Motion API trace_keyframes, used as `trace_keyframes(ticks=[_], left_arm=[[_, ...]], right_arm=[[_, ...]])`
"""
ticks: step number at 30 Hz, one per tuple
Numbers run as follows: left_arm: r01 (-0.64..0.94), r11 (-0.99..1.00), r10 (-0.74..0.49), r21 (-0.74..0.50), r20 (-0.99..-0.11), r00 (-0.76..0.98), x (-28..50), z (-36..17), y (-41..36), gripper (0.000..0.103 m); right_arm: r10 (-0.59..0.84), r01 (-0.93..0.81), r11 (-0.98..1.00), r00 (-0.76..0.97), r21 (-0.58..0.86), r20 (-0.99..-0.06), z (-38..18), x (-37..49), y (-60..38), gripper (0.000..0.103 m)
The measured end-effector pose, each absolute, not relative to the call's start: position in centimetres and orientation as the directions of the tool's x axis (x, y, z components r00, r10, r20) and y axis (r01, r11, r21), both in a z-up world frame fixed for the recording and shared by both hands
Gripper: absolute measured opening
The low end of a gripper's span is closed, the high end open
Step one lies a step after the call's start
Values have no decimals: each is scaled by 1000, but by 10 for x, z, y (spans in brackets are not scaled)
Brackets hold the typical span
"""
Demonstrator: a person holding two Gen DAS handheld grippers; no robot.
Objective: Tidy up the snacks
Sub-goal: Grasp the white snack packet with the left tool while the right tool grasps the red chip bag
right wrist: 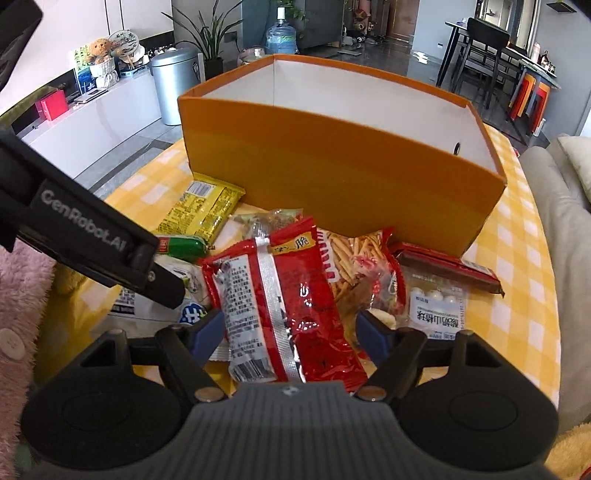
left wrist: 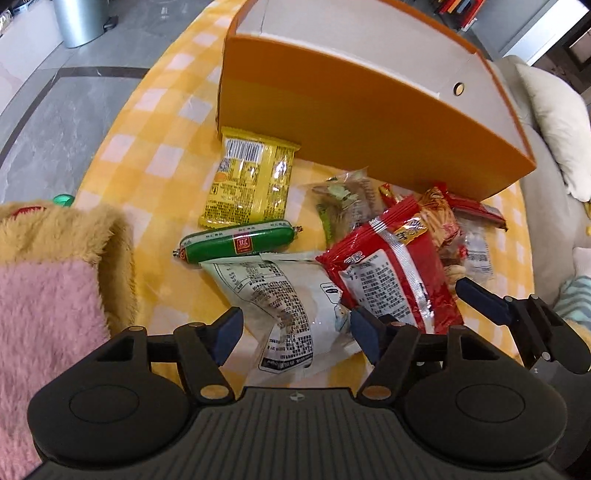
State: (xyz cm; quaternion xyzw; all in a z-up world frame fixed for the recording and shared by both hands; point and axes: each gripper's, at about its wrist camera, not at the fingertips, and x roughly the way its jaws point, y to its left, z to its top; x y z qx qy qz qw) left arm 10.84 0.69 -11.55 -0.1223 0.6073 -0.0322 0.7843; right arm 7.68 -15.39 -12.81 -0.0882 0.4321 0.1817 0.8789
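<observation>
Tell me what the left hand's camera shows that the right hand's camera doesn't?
Only the left view shows the white packet whole, between the left gripper and its open fingers. Only the right view shows the water bottle, potted plant and dining chair. Both show the orange box, yellow packet, green sausage and red packet, which lies between the right gripper and its fingers.

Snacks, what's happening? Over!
Left gripper open over white packet. Right gripper open around red packet, not squeezing. Snacks all outside orange box. Nothing in the way.
</observation>
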Motion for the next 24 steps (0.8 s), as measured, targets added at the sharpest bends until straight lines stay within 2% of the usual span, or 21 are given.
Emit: trace_keyframes(ticks=[6,11,15,24], left_arm=[[-102,970,-192,-222,-950,246,113,-126,2,77],[-88,973,-185,-212,-952,245,113,-129,0,67],[-74,975,-185,-209,-950,253,109,-129,-2,55],[-58,980,-161,-192,-925,343,97,-106,8,50]], right_arm=[[259,-417,909,548,9,-796,-136,78,-149,75],[261,-426,905,541,7,-800,-140,76,-145,69],[280,-420,907,527,41,-802,-140,75,-149,64],[301,-406,911,536,71,-789,-125,65,-156,63]])
